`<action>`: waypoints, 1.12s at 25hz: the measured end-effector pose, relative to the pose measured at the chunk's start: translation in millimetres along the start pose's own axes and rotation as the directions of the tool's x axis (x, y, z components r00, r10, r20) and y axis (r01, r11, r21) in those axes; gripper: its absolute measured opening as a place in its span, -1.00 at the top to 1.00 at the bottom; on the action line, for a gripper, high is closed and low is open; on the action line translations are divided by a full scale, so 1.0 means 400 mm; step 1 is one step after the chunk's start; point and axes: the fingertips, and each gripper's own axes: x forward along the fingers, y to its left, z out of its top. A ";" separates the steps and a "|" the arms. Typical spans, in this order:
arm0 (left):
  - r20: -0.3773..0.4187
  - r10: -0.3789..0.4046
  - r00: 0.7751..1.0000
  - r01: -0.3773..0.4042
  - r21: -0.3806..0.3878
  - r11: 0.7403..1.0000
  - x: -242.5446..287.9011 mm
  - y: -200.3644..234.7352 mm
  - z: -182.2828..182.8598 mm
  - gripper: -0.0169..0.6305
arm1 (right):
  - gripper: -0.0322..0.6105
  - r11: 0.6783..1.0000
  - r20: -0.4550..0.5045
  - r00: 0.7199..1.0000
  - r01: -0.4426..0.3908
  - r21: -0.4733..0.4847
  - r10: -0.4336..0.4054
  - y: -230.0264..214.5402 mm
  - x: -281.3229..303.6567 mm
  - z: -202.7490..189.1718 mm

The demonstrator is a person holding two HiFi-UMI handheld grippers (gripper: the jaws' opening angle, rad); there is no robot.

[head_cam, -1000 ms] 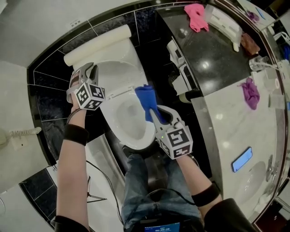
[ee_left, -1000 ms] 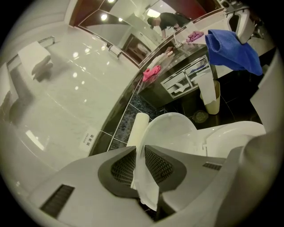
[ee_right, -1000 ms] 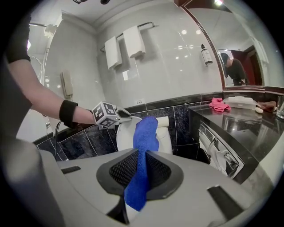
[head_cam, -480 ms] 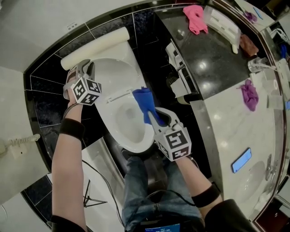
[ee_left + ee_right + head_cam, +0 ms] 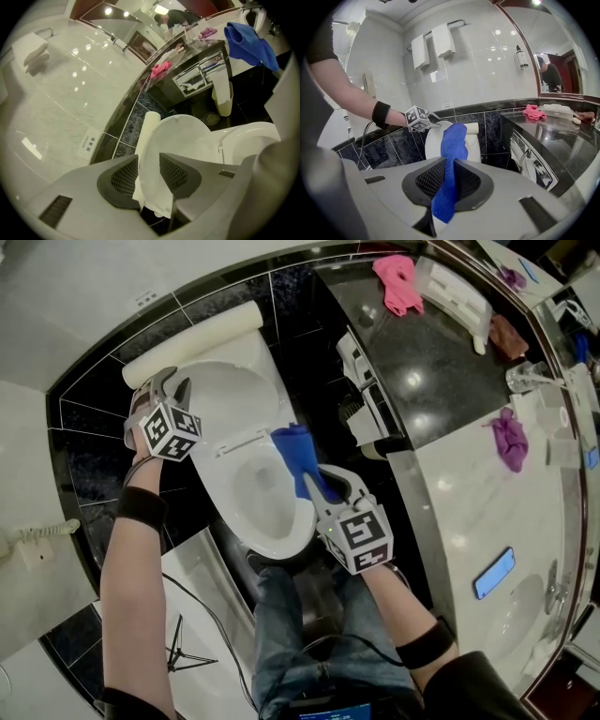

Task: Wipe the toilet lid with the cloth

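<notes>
Toilet lid [image 5: 232, 397]: raised, leaning back toward the cistern [image 5: 192, 337] at the rear of the toilet. Its pale inner face is turned to the person, and I see no cloth on it yet.

Cloth [image 5: 297, 456]: blue, bunched and upright. It hangs over the right front rim of the bowl [image 5: 262, 486], apart from the lid.

Right gripper [image 5: 322, 486]: jaws clamped on the cloth's lower part. The right gripper view shows the fabric pinched between the pads, with a loose tuft above them.

Left gripper [image 5: 172, 382]: at the lid's left edge. Its jaws have just been opening. The left gripper view shows the rim between the pads, with a gap on at least one side, so I judge the lid is no longer gripped.

Step in hand: likely letting go of the propped lid so the cloth can be brought to it.

Doing it well: check that the lid rests by itself before drawing the left jaws clear sideways along the rim. Pulling toward the bowl could tip the lid forward.

Wipe advice: lead with the free tuft, not the hard jaw tips. Press lightly toward the cistern and sweep from the lid's top edge down to the hinge in overlapping passes.

Risk: a hard push low down could swing the lid. A loose pinch could drop the cloth into the bowl.

Surroundings: a dark counter [image 5: 441, 395] stands to the toilet's right with a pink rag [image 5: 394, 282] near its far corner. Neither is needed.
</notes>
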 end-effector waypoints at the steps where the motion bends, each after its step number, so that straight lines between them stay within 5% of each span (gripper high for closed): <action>1: 0.006 0.011 1.000 -0.011 -0.004 1.000 -0.015 0.004 0.003 0.51 | 0.67 1.000 -0.002 1.000 -0.003 0.001 0.003 0.002 -0.002 -0.001; 8: 0.019 0.063 0.998 -0.061 -0.099 0.993 -0.191 0.021 0.014 0.51 | 0.67 0.998 0.000 0.999 -0.051 -0.023 0.051 0.046 -0.015 0.041; 12: 0.028 0.101 0.994 -0.091 -0.248 0.964 -0.351 0.024 0.020 0.60 | 0.67 0.995 0.001 0.996 -0.085 -0.052 0.086 0.077 -0.043 0.097; 16: 0.030 0.168 0.985 -0.133 -0.481 0.867 -0.530 0.049 0.022 0.93 | 0.67 0.989 0.008 0.993 -0.119 -0.083 0.120 0.103 -0.071 0.148; 25: 0.074 0.162 0.984 -0.052 -0.752 0.657 -0.829 -0.014 0.078 0.95 | 0.67 0.979 0.005 0.985 -0.173 -0.109 0.175 0.136 -0.160 0.227; 28: 0.067 0.174 0.982 -0.043 -0.827 0.560 -0.901 -0.043 0.054 0.95 | 0.67 0.974 -0.004 0.981 -0.193 -0.119 0.194 0.155 -0.189 0.246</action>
